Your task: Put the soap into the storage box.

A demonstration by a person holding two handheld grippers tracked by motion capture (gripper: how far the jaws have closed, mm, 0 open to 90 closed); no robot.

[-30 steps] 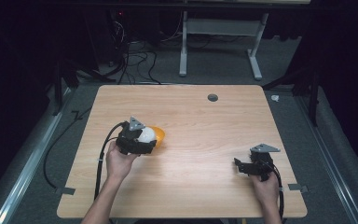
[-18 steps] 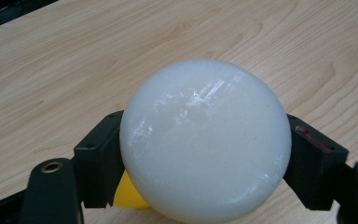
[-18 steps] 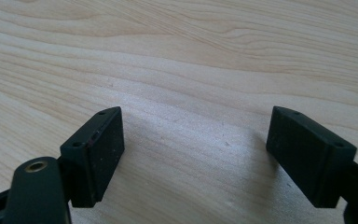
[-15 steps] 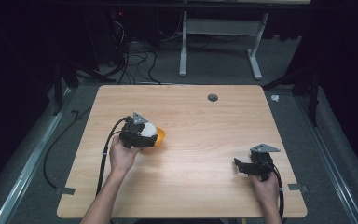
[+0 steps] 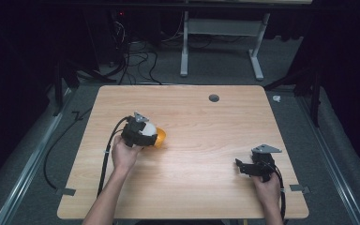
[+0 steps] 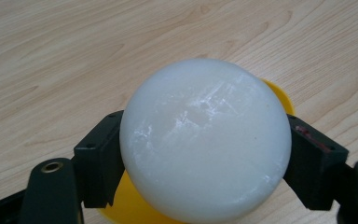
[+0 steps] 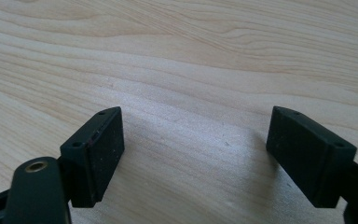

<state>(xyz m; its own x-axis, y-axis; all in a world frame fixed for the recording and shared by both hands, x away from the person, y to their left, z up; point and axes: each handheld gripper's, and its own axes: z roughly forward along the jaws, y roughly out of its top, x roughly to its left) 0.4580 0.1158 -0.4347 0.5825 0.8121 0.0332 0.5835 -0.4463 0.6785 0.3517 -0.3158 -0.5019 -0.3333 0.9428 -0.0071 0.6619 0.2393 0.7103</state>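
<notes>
A white ball [image 6: 205, 140] sits between the jaws of my left gripper [image 6: 205, 168], which is shut on it. Under and behind the ball lies a yellow-orange dish [image 6: 279, 95]; whether the ball touches it I cannot tell. In the high view the left gripper [image 5: 143, 132] is at the table's left middle, the white ball [image 5: 148, 128] at its tip and the orange dish [image 5: 160, 137] just to its right. My right gripper [image 5: 240, 165] rests low near the front right of the table. Its jaws [image 7: 193, 158] stand wide apart over bare wood, open.
The wooden table [image 5: 206, 117] has a round grommet hole [image 5: 213, 98] near its far edge. Black cables trail from both grippers off the front edge. Beyond the table stand a white desk frame [image 5: 220, 37] and floor cables.
The left gripper with the white ball has shifted slightly back and to the left over the orange dish. The right gripper has stayed where it was.
</notes>
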